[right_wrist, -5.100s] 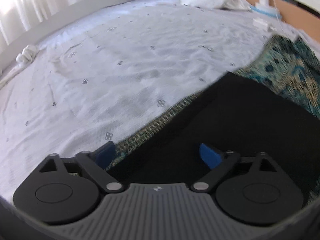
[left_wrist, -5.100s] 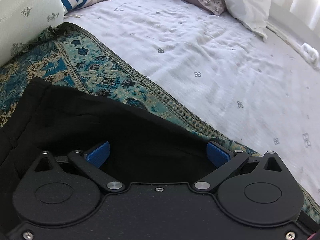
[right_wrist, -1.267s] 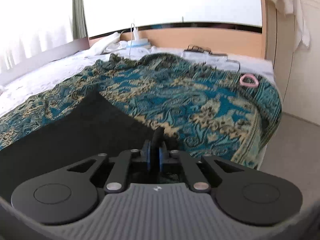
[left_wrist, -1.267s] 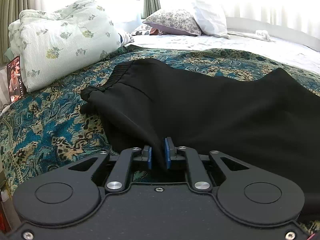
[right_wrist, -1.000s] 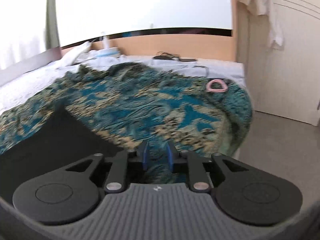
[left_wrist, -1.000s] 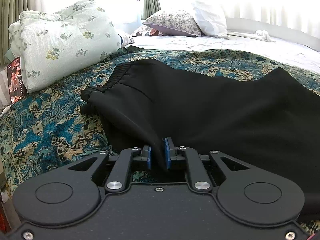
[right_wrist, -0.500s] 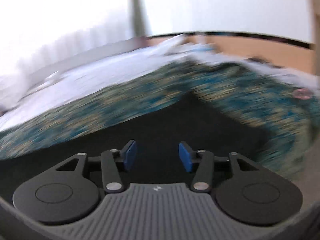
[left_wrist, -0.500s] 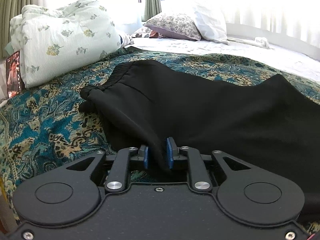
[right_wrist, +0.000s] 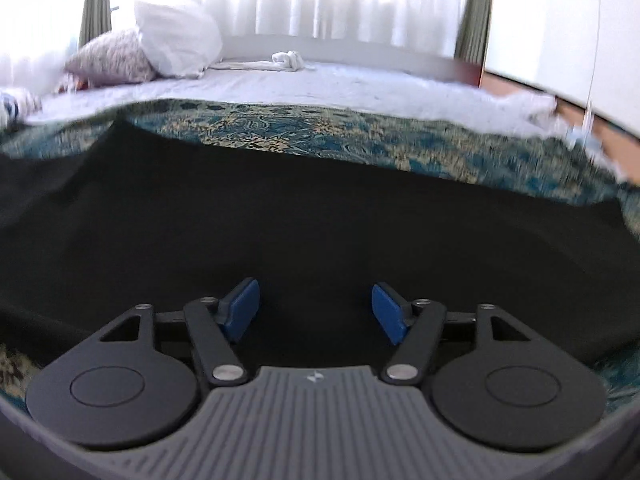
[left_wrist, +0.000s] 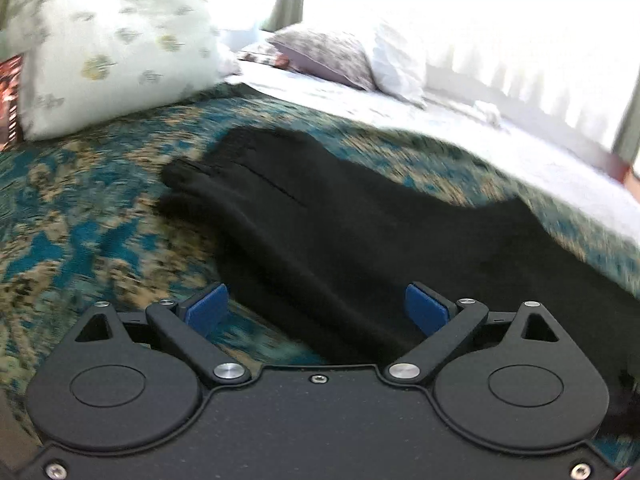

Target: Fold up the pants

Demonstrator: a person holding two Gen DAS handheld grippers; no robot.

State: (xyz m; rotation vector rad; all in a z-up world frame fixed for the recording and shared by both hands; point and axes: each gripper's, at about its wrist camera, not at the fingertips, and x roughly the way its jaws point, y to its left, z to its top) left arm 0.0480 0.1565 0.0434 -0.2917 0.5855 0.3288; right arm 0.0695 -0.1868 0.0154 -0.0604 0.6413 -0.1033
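One pair of black pants (left_wrist: 360, 232) lies on the blue patterned blanket (left_wrist: 80, 232) on the bed. Its long side runs from upper left to lower right. The left hand-held gripper (left_wrist: 316, 312) just opened wide, nothing pinched. The right hand-held gripper (right_wrist: 316, 312) has been opening too, over the cloth, and looks nearer its middle.

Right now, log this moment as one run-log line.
task: fold pants | left gripper: just opened, fabric released | right gripper: just opened, nothing pinched | black pants: flat on patterned bedspread
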